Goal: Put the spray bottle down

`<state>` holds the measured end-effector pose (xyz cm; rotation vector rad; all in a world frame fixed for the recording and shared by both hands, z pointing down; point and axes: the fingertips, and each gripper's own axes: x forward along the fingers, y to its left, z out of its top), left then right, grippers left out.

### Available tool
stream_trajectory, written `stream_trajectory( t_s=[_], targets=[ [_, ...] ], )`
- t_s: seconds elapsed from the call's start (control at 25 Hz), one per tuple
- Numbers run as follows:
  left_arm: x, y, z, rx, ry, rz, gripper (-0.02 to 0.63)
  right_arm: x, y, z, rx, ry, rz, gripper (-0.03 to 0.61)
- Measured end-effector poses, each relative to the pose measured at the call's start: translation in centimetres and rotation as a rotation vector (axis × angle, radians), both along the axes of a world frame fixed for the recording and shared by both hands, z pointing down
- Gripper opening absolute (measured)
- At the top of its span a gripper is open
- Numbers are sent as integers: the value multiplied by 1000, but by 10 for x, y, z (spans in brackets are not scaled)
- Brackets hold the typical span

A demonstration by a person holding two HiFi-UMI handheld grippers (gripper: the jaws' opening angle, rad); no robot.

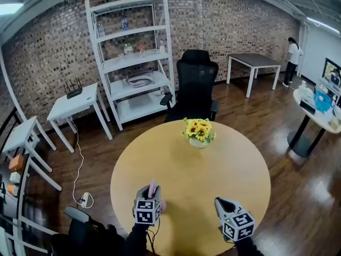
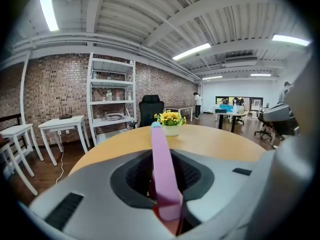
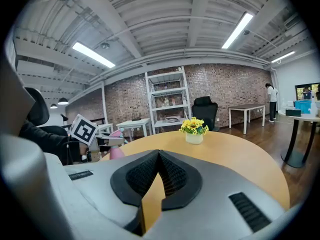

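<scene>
A pink spray bottle (image 1: 153, 186) stands up between the jaws of my left gripper (image 1: 149, 192), over the near left part of the round wooden table (image 1: 186, 167). In the left gripper view the bottle (image 2: 163, 166) runs as a pink strip up through the dark pads, which close on both its sides. The right gripper view shows the same bottle (image 3: 116, 148) beside the left gripper's marker cube (image 3: 83, 129); whether its base touches the table is hidden. My right gripper (image 1: 220, 202) hovers over the near right of the table, and its jaws (image 3: 159, 154) meet with nothing between them.
A pot of yellow flowers (image 1: 199, 132) stands at the table's far side, with a black office chair (image 1: 196, 84) behind it. A white shelf unit (image 1: 133, 57) and white side tables (image 1: 74, 106) line the brick wall. A person (image 1: 292, 55) stands far right.
</scene>
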<state>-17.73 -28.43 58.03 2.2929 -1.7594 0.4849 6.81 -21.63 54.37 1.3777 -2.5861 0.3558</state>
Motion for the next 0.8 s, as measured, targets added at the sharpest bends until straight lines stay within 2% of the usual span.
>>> stream_trajectory(
  t_s=[0.2, 0.6, 0.8],
  targets=[
    [-4, -5, 12, 30, 17, -33, 103, -5, -5, 2, -3, 9, -4, -12],
    [3, 3, 14, 63, -18, -18, 104, -6, 1, -2, -9, 12, -5, -12],
    [1, 3, 16, 87, -10, -29, 107, -7, 1, 0, -11, 12, -5, -12]
  ],
)
